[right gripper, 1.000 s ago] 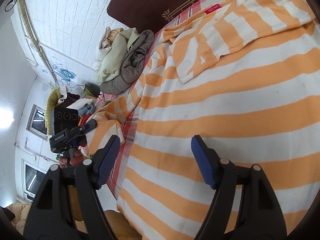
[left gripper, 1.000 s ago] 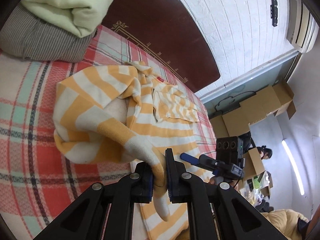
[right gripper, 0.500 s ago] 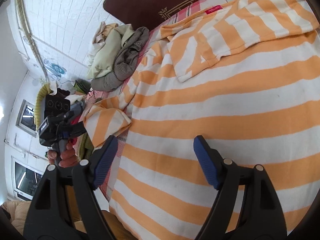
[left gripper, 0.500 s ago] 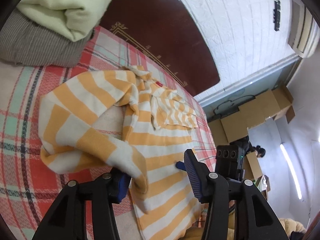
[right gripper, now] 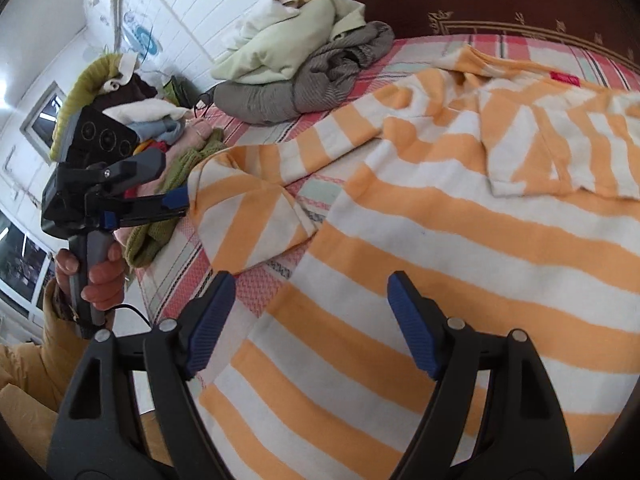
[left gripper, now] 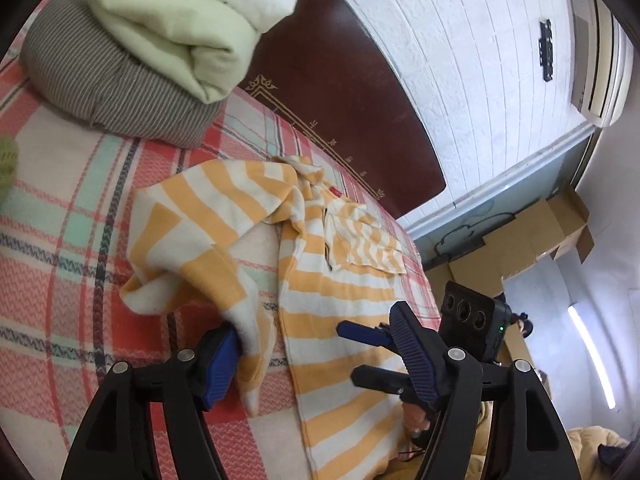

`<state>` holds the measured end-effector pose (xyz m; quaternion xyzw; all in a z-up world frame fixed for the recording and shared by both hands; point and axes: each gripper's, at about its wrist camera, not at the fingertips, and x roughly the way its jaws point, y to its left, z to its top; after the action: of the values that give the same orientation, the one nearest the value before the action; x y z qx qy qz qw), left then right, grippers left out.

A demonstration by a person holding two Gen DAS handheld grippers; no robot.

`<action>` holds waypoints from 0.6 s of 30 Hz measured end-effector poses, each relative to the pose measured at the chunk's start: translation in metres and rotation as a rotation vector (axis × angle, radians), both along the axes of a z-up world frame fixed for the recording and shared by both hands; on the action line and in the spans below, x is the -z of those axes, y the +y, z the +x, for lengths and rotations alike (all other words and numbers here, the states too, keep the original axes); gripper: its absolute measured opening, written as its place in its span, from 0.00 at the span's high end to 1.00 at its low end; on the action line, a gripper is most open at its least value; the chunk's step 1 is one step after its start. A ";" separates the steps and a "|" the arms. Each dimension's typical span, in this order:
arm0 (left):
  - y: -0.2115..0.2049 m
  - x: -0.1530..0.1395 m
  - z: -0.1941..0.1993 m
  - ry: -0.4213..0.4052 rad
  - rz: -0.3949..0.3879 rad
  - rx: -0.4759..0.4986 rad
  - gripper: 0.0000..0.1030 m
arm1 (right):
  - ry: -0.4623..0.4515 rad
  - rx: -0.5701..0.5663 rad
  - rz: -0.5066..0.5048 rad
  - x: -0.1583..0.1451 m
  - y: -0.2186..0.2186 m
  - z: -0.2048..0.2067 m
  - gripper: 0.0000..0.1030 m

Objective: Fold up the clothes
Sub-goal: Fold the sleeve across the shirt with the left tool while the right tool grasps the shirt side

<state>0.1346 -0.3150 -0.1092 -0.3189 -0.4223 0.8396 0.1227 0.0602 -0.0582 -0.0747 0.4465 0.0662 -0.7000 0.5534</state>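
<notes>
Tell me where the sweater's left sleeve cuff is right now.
In the left wrist view the sleeve cuff hangs beside the left gripper's left finger as its jaws are opening, over the plaid blanket, left of the striped sweater body.

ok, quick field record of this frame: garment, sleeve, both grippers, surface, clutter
garment: orange-and-white striped sweater, spread flat on the bed
sleeve: left sleeve folded back on itself, cuff draped by the left gripper's left finger
left gripper: jaws opening, no longer pinching the cuff
right gripper: open, over the sweater's lower body, holding nothing
surface: plaid blanket
clutter: clothes pile by the headboard
</notes>
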 end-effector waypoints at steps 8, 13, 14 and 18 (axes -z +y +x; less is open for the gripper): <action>-0.012 0.011 0.000 -0.020 0.053 -0.024 0.29 | 0.273 -0.179 0.069 -0.004 -0.060 0.049 0.23; -0.013 0.012 -0.006 -0.023 0.055 -0.017 0.29 | 0.355 -0.237 0.089 0.001 -0.089 0.066 0.23; -0.012 0.012 -0.007 -0.023 0.055 -0.016 0.29 | 0.373 -0.249 0.098 0.003 -0.096 0.069 0.23; -0.013 0.013 -0.011 -0.038 0.052 -0.017 0.30 | 0.391 -0.232 0.094 0.007 -0.108 0.065 0.32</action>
<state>0.1234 -0.3280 -0.1221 -0.3276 -0.4492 0.8231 0.1158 0.1254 -0.1664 -0.0819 0.3172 0.2556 -0.7011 0.5852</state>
